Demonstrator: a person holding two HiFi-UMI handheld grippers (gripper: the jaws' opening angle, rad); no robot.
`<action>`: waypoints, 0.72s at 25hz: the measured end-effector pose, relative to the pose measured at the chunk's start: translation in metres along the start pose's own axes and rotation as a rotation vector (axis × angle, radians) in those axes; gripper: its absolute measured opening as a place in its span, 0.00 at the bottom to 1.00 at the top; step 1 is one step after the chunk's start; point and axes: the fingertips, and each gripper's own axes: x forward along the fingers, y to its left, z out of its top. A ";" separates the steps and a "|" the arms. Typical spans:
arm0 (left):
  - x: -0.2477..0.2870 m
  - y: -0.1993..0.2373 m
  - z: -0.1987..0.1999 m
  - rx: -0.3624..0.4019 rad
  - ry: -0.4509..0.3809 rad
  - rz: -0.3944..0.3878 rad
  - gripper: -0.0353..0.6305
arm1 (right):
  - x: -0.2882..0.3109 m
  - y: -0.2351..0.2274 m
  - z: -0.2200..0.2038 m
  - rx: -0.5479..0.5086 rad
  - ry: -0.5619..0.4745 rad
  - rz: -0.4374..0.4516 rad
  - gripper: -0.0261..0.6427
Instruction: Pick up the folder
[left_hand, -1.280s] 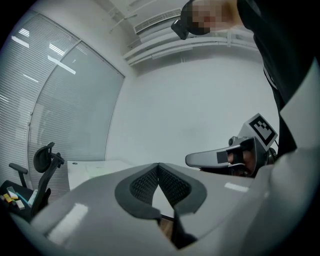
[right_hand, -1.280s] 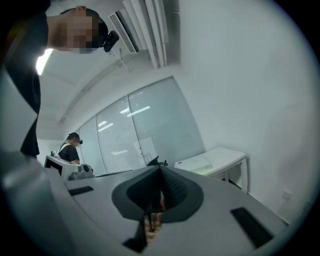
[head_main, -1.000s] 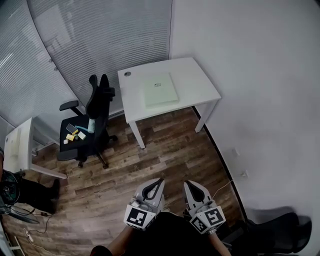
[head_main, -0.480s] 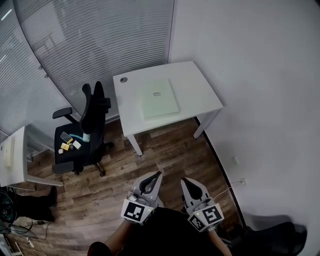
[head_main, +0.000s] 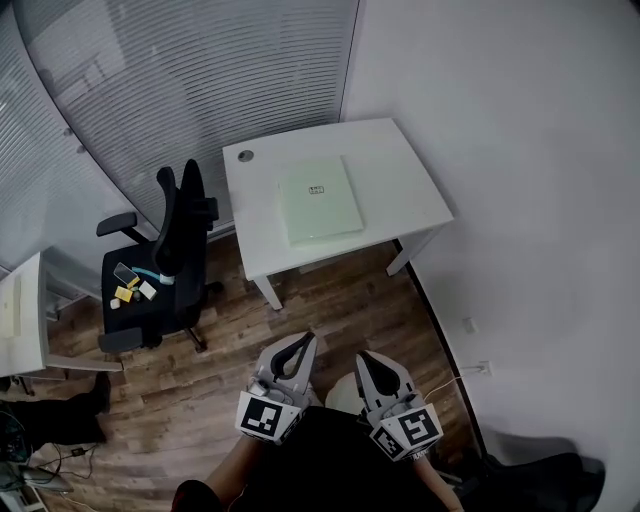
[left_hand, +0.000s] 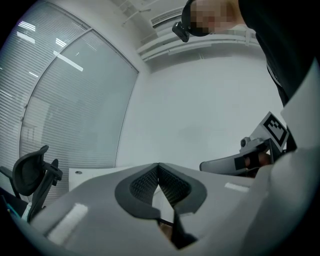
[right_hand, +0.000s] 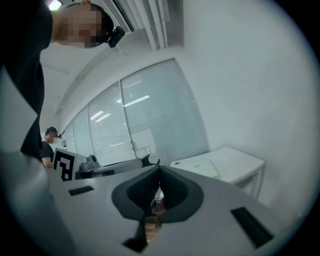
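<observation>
While both grippers hang low at the bottom of the head view, the pale green folder (head_main: 320, 198) lies flat near the middle of a white desk (head_main: 400, 170) that stands in the corner of the room, well apart from either tool. The left gripper (head_main: 306, 337) and the right gripper (head_main: 358, 355) are side by side over the wooden floor (head_main: 330, 300), each with its jaws pinched together and nothing between them. A black office chair (head_main: 165, 265) stands just beside the desk's left end, with a few small items (head_main: 130, 287) lying on its seat. Slatted blinds (head_main: 200, 80) cover the glass wall behind the desk.

From the left gripper view, the two ribbed pads (left_hand: 147, 181) meet at their tips on no object. Beyond them the desk's edge (left_hand: 92, 173) shows at the left, the chair (left_hand: 30, 175) beside it, and the right gripper's marker cube (left_hand: 275, 128) sits at the right.

From the right gripper view, the jaws are likewise closed tip to tip and empty. Past them the folder (right_hand: 199, 168) rests on the desk (right_hand: 240, 162), far ahead, and the left gripper's marker cube (right_hand: 63, 164) shows at the left.
</observation>
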 end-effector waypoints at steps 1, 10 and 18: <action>0.002 0.002 -0.002 -0.002 0.010 0.002 0.06 | 0.003 -0.002 0.000 0.003 0.004 0.000 0.04; 0.032 0.029 -0.005 -0.008 0.018 0.072 0.06 | 0.056 -0.034 0.004 0.031 0.040 0.080 0.04; 0.076 0.078 0.005 0.032 0.016 0.228 0.06 | 0.124 -0.071 0.028 0.004 0.076 0.204 0.04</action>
